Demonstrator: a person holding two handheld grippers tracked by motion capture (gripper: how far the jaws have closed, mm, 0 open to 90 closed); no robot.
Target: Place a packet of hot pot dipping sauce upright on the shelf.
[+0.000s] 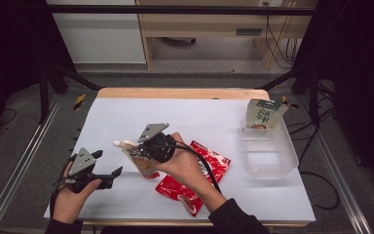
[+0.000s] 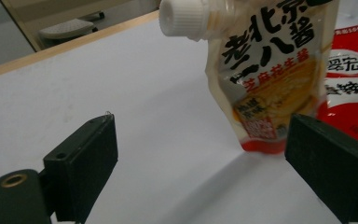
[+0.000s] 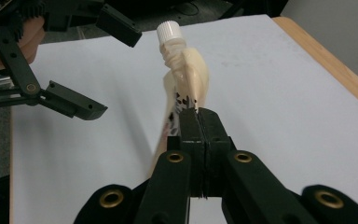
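Observation:
A cream and orange sauce pouch [image 1: 140, 161] with a white screw cap hangs tilted above the white table [image 1: 126, 117]. My right gripper [image 1: 137, 152] is shut on the pouch's edge; in the right gripper view the jaws [image 3: 199, 121] pinch the thin side of the pouch [image 3: 186, 79]. My left gripper [image 1: 108, 162] stands open at the front left, a little apart from the pouch. Between its wide jaws in the left gripper view [image 2: 200, 154] is bare table, with the pouch [image 2: 270, 79] beyond them. The open left gripper [image 3: 98, 65] also appears in the right gripper view.
A red snack packet [image 1: 214, 163] lies flat under the right hand, also seen as the red packet [image 2: 354, 88] behind the pouch. A clear plastic bin [image 1: 272, 156] stands at the right edge with a green and white carton [image 1: 263, 114] leaning in its far end.

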